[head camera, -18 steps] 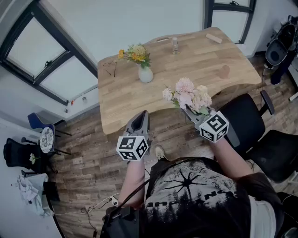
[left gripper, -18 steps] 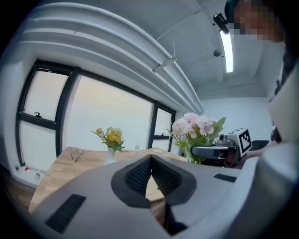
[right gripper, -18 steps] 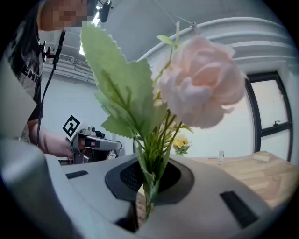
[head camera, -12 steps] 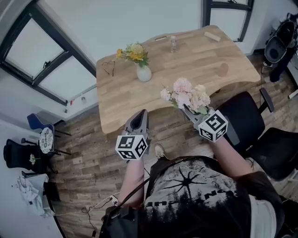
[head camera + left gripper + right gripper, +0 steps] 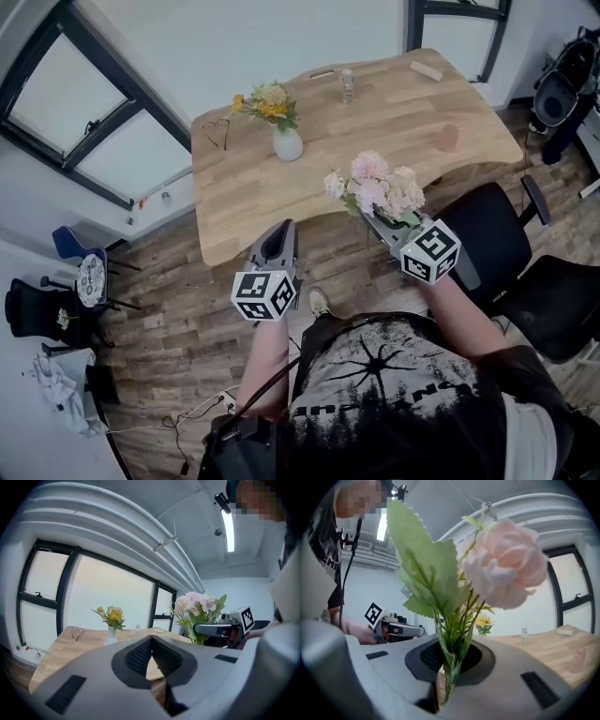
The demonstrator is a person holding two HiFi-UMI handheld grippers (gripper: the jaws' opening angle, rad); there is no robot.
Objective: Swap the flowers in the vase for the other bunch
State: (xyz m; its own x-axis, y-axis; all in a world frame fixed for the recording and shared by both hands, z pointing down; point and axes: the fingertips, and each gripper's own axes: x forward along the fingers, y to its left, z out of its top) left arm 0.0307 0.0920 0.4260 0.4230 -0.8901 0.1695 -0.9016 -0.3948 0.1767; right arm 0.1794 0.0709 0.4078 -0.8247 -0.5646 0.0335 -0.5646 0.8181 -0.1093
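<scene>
Wooden table [image 5: 394,131] carries a vase [image 5: 287,143] of yellow flowers [image 5: 267,101] near its left edge, with what looks like a bottle [image 5: 348,84] at the far edge. Off the near edge, the right gripper [image 5: 377,218] clamps the stems of the pink bunch [image 5: 375,192]. The left gripper [image 5: 280,231] is closed and empty.
</scene>
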